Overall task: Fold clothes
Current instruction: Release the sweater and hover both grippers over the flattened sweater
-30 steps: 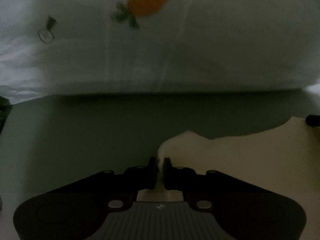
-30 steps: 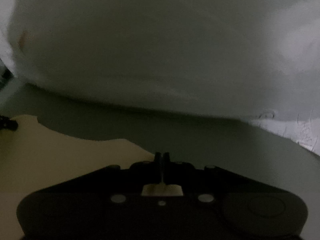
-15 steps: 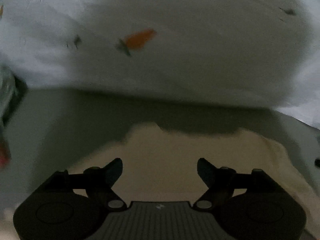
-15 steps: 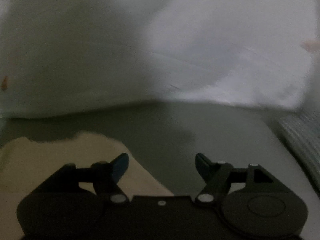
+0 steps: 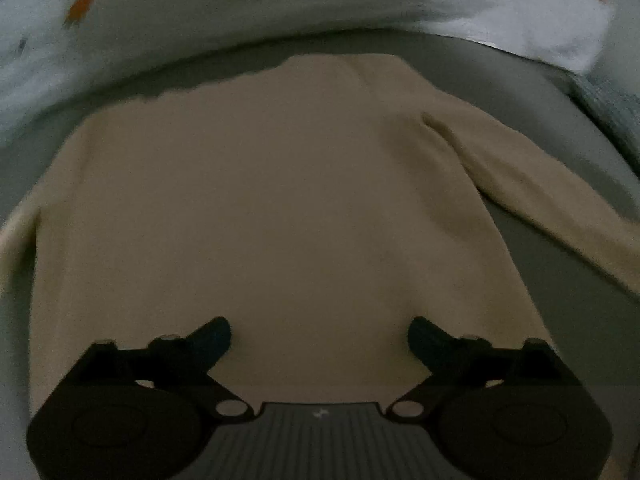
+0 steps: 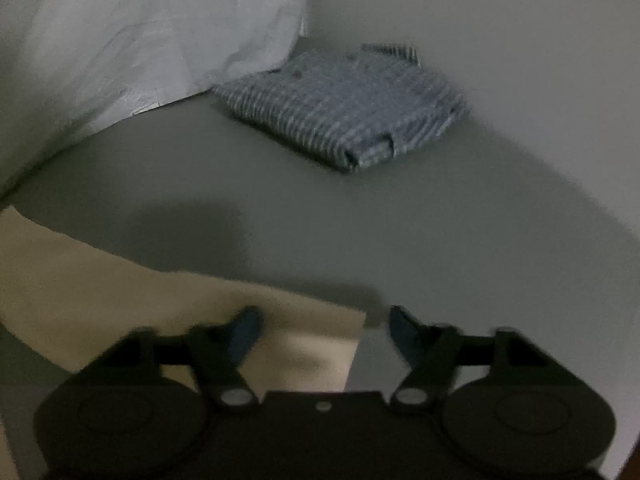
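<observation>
Left wrist: left hand-held gripper [image 5: 319, 334] hovers agape over sweater [image 5: 272, 208]

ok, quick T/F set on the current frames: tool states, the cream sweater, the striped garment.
1. The left tool is open. True.
2. The right tool is clamped on the cream sweater. False: it is open, with the sleeve end between its fingers.
3. The cream sweater is already folded into a bundle. False: it lies spread flat, one sleeve angled outward.
4. A blue striped garment lies folded on the grey surface. True.
5. The striped garment rests on the sweater. False: they lie apart.
</observation>
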Available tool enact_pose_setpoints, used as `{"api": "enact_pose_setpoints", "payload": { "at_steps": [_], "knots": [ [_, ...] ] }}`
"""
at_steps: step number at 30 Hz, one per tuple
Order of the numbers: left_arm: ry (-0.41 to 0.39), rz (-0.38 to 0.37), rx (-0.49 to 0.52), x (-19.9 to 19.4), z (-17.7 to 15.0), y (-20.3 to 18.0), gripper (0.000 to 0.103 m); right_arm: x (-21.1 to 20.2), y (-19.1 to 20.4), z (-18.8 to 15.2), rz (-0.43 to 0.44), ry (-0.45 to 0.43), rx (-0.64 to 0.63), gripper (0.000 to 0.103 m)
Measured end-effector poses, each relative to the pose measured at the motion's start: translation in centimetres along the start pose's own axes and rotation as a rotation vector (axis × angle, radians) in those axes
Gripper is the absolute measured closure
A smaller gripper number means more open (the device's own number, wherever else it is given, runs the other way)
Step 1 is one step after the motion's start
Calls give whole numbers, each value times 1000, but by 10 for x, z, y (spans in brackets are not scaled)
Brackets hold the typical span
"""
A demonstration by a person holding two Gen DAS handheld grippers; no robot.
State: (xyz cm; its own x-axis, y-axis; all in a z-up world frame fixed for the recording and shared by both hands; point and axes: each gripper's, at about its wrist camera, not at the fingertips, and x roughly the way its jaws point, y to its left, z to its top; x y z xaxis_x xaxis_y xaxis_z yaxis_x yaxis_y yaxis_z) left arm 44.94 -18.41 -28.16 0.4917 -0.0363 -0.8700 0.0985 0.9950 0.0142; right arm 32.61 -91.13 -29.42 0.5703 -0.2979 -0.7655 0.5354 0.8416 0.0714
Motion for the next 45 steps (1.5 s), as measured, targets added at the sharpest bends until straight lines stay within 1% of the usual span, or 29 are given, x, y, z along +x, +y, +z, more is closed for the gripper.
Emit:
{"api": "enact_pose_setpoints", "payload": {
  "at_steps": [1, 2, 5, 7, 8, 10, 12, 14, 16, 17, 18, 19, 20, 21, 22, 24, 27, 30, 32, 34, 36, 38, 41, 42, 43, 45],
  "knots": [
    [4, 5, -8, 2, 1, -2, 0, 0, 2, 2, 16, -1, -14, 87],
    [8, 10, -16, 4, 2, -4, 0, 0, 5, 5, 32, -4, -31, 99],
    [11, 16, -31, 6, 11, -3, 0, -14, 4, 6, -8, -38, -49, 99],
    [4, 13, -28, 4, 9, -3, 0, -15, -1, 2, -17, -19, -40, 97],
    [0, 13, -28, 3, 8, -4, 0, -16, -4, 0, -22, -9, -35, 95],
    [-3, 12, -26, 5, 12, 2, 0, -12, 1, 2, -45, -14, -70, 84],
    [-1, 9, -25, 8, 14, 4, 0, -15, 5, 5, -55, -23, -77, 60],
    [1, 4, -21, 5, 12, 8, 0, -17, 8, 10, -51, -47, -57, 55],
    [13, -2, -21, -6, 7, 17, 0, -27, 18, 12, -39, -63, -71, 44],
    [21, -7, -33, -9, 5, 23, 0, -32, 26, 12, -30, -73, -91, 33],
    [31, -29, -66, -14, 1, 34, 0, -38, 38, 10, -12, -84, -126, 21],
    [40, -50, -99, -19, -4, 44, 0, -45, 50, 7, 8, -95, -162, 18],
    [48, -75, -138, -25, -10, 57, 0, -52, 62, 4, 28, -105, -198, 17],
    [49, -104, -197, -34, -18, 79, 0, -59, 77, -2, 58, -110, -235, 16],
    [43, -112, -245, -43, -27, 99, 0, -67, 92, -9, 91, -115, -273, 15],
    [26, -93, -320, -60, -46, 141, 0, -82, 122, -24, 152, -120, -339, 10],
    [-2, 29, -385, -87, -82, 216, 0, -109, 175, -59, 233, -112, -433, 10],
    [-20, 163, -419, -112, -116, 289, 0, -143, 229, -103, 292, -88, -521, 10],
    [-40, 271, -379, -123, -133, 326, 0, -162, 263, -133, 317, -62, -569, 10],
    [-49, 400, -282, -126, -146, 359, 0, -176, 292, -161, 319, -38, -609, 10],
    [-48, 451, -168, -122, -150, 382, 0, -185, 317, -185, 309, -31, -652, 10],
    [-61, 453, -32, -113, -151, 401, 0, -193, 336, -203, 285, -32, -681, 10],
    [-67, 432, 116, -94, -150, 420, 0, -197, 355, -219, 242, -13, -673, 10],
    [-85, 402, 143, -92, -150, 427, 0, -198, 359, -223, 227, 2, -667, 10],
    [-119, 364, 151, -94, -149, 435, 1, -201, 363, -227, 206, 6, -673, 10],
    [-103, 312, 125, -92, -142, 450, 0, -207, 370, -233, 163, 13, -688, 10]
  ]
}}
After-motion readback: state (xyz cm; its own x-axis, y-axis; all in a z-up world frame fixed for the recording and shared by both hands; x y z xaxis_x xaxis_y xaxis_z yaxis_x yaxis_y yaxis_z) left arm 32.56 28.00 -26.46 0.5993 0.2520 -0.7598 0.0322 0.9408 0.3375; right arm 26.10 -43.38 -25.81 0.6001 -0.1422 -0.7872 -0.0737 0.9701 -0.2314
